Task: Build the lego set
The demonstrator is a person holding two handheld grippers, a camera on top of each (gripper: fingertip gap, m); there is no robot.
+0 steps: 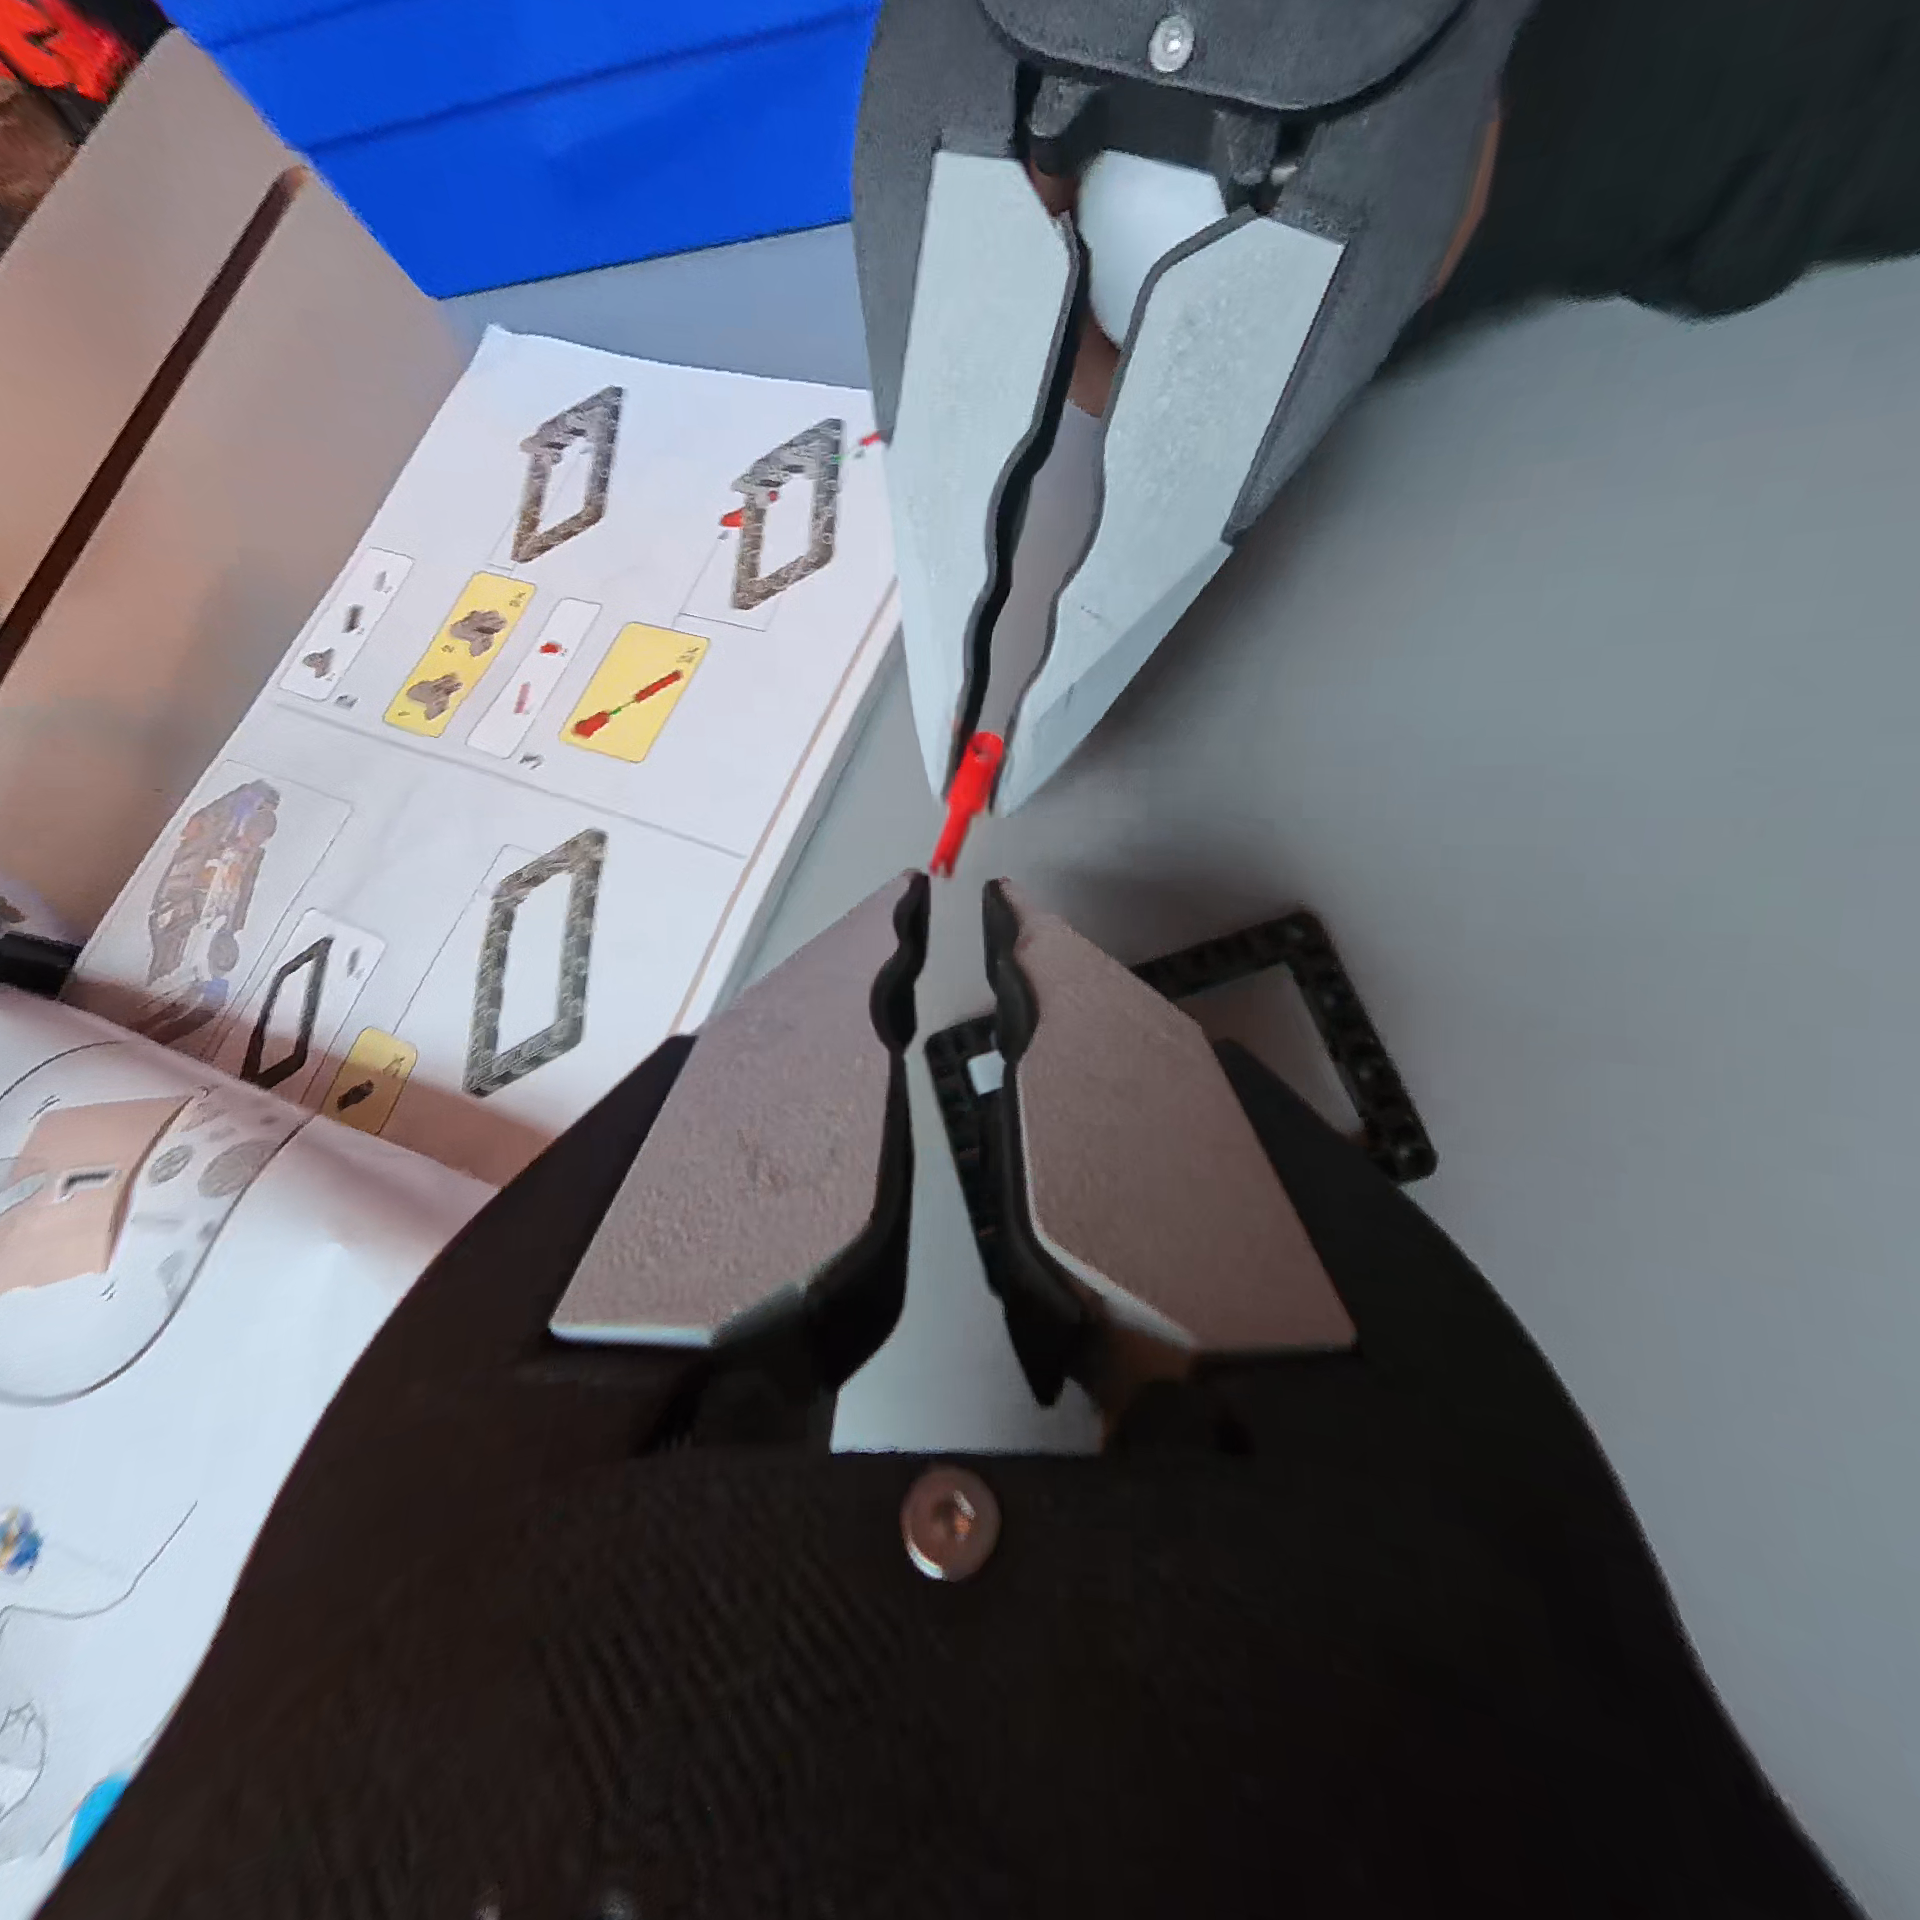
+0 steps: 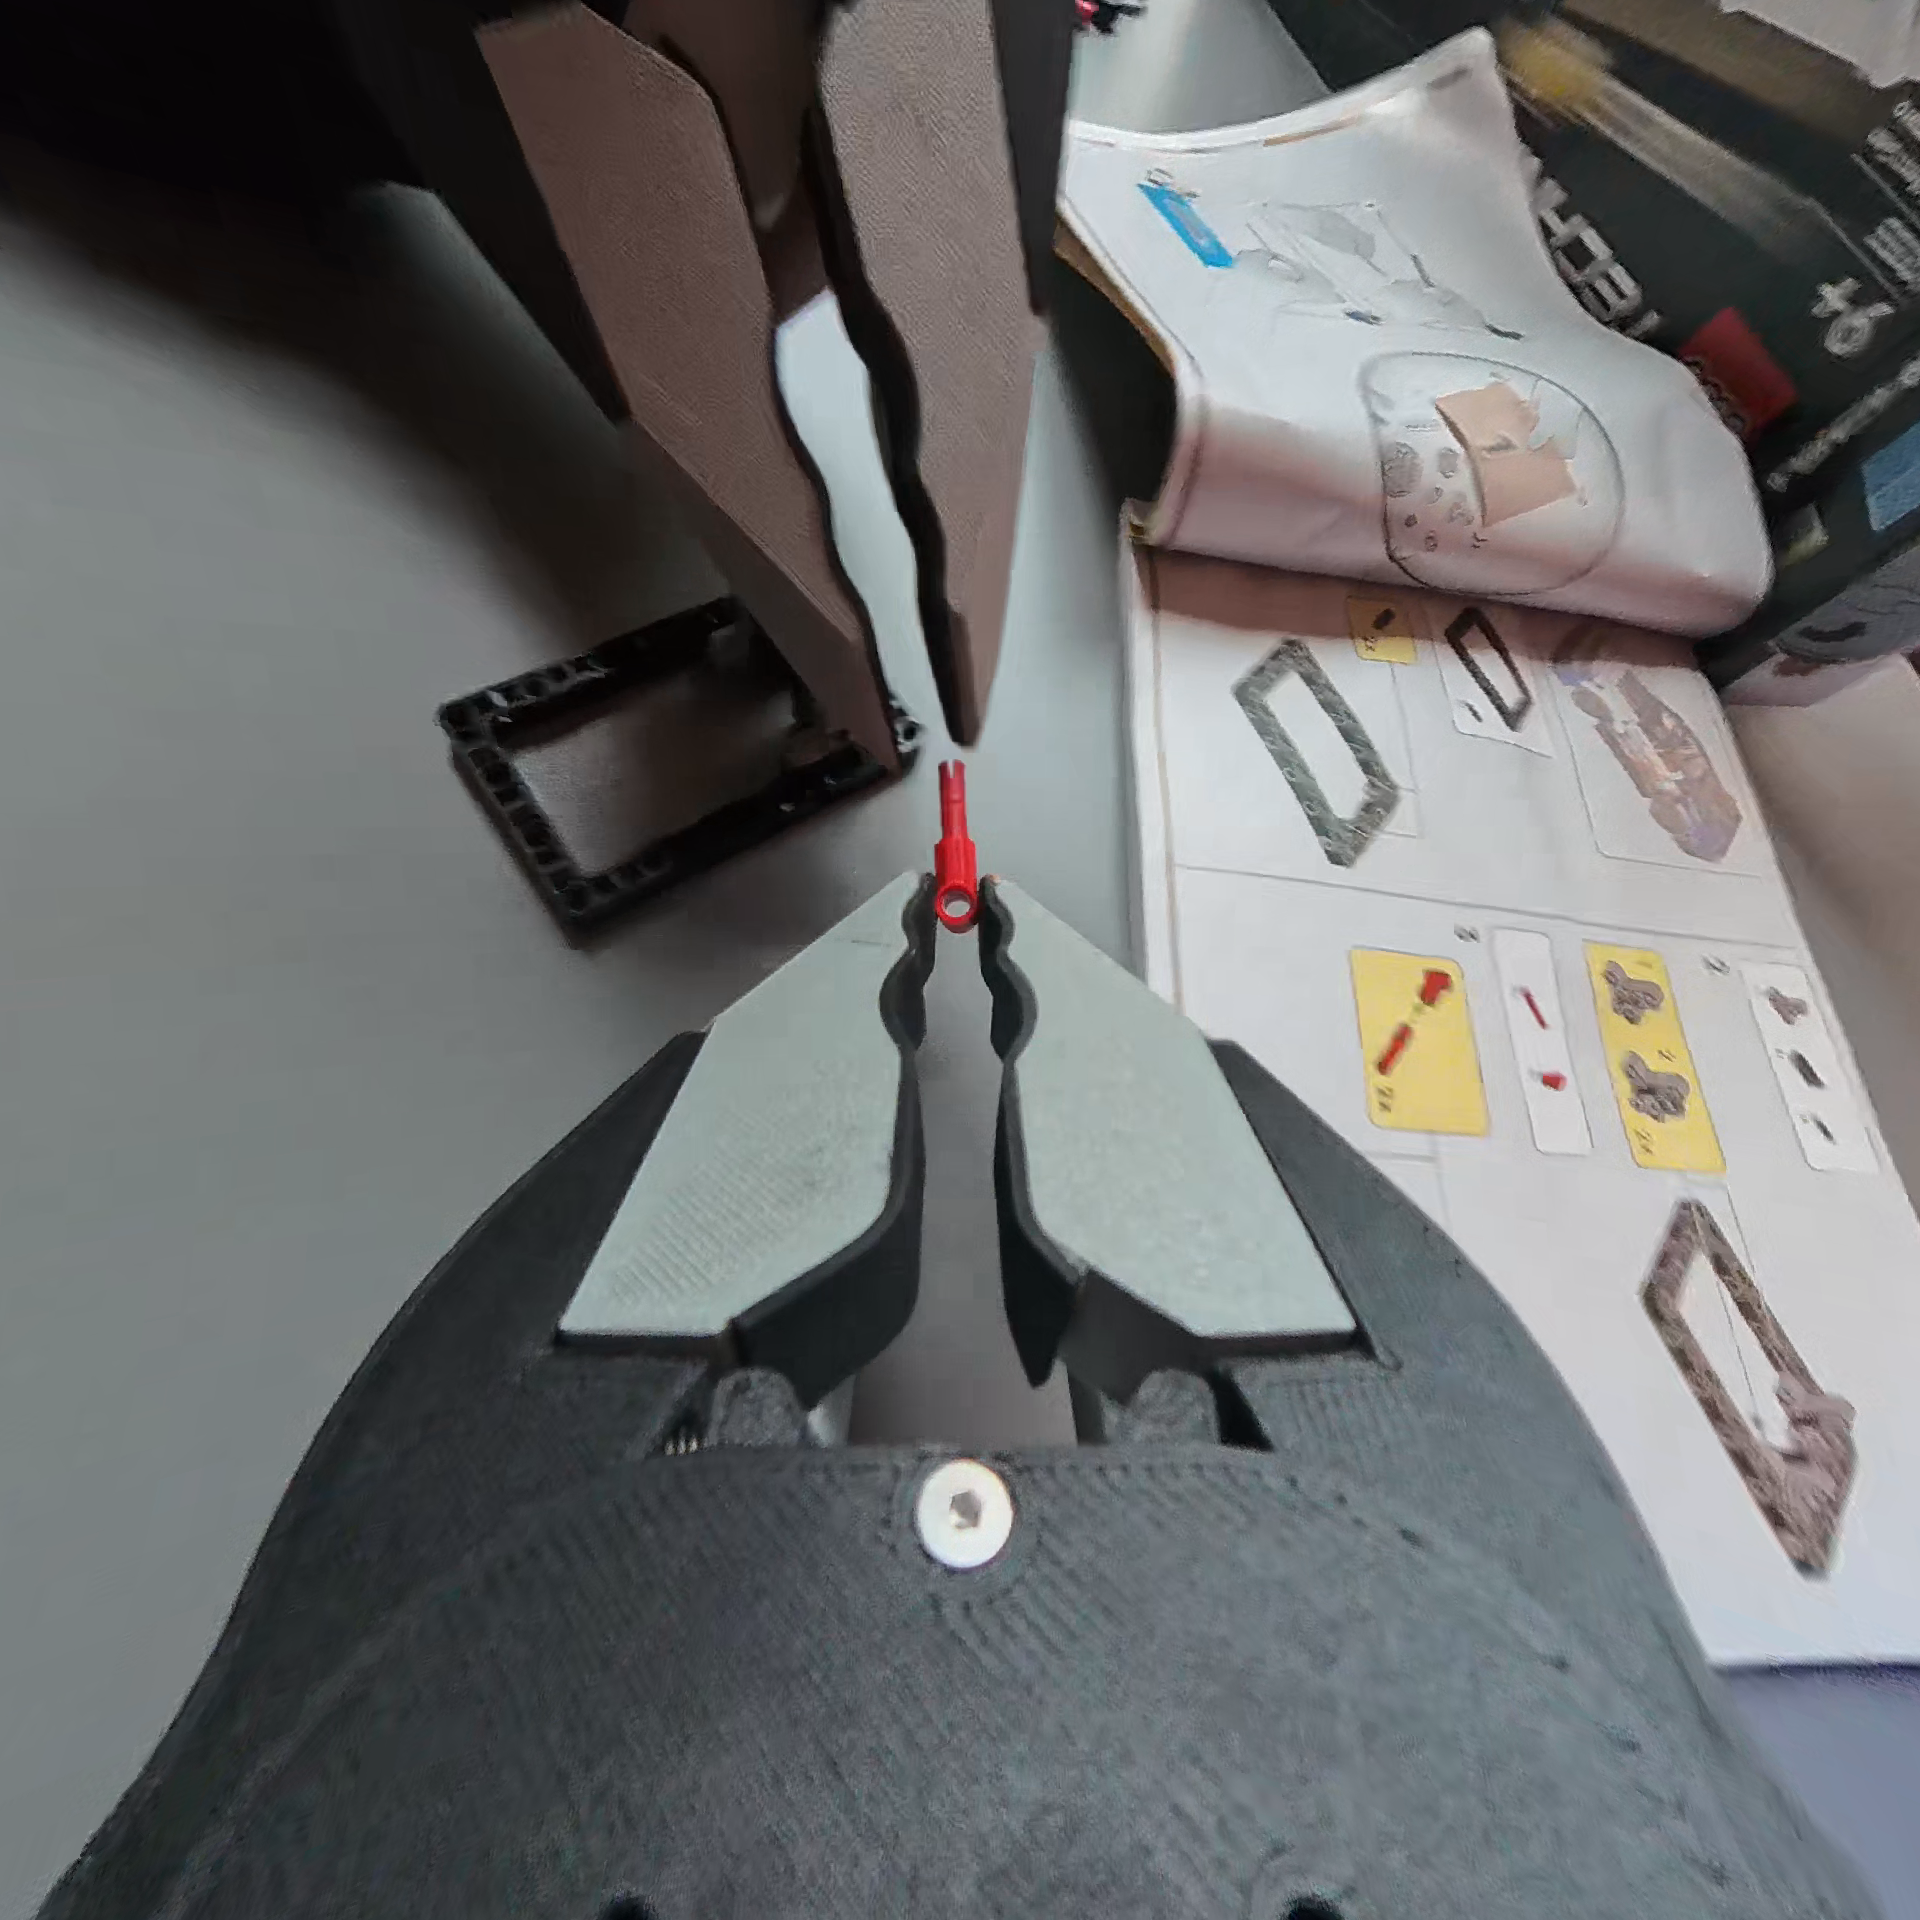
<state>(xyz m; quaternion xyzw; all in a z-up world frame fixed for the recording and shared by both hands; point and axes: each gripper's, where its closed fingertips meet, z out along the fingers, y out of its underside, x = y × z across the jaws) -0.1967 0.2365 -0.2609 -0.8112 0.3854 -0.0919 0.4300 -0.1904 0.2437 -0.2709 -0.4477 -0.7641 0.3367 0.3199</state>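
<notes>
Spreading across a grey table (image 2: 208,520): instruction booklet (image 2: 1455,1039), black frame (image 2: 623,790).

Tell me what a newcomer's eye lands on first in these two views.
First comes the small red pin, pinched at its ring end by the right gripper in mid-air, its split tip aimed at the left gripper, whose fingertips stand slightly apart just short of it. Behind them a black rectangular frame lies flat on the grey table. An open instruction booklet lies spread beside the grippers.
</notes>
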